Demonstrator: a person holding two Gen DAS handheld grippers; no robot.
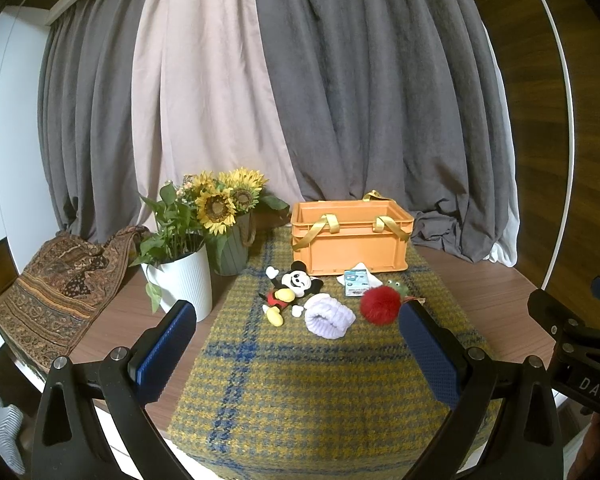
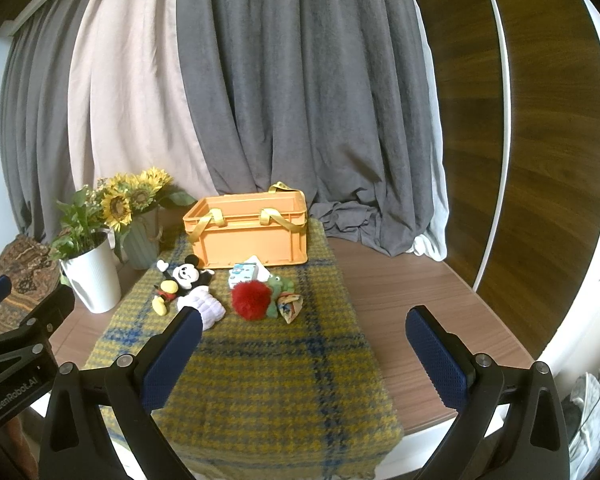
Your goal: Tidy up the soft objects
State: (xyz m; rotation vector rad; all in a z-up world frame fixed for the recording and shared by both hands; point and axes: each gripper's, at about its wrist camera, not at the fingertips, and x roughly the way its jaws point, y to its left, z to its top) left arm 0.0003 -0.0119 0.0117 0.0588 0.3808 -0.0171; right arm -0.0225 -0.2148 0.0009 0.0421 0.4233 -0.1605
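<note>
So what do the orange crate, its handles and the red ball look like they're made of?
Orange crate: rigid moulded plastic by its look, matte, with ribbed walls and a thick rim. Handles: glossy gold ribbon or satin-like webbing, drooping in soft loops. Red ball: fluffy fur or faux fur pompom, with a fuzzy outline; which one can't be told.

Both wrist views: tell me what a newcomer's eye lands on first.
The orange crate with gold handles stands at the far end of the plaid blanket. Just in front lies a cluster of soft things: a mouse plush, a lavender band and a red pompom. Sunflowers rise at the left, and both grippers hover open, empty.
</note>
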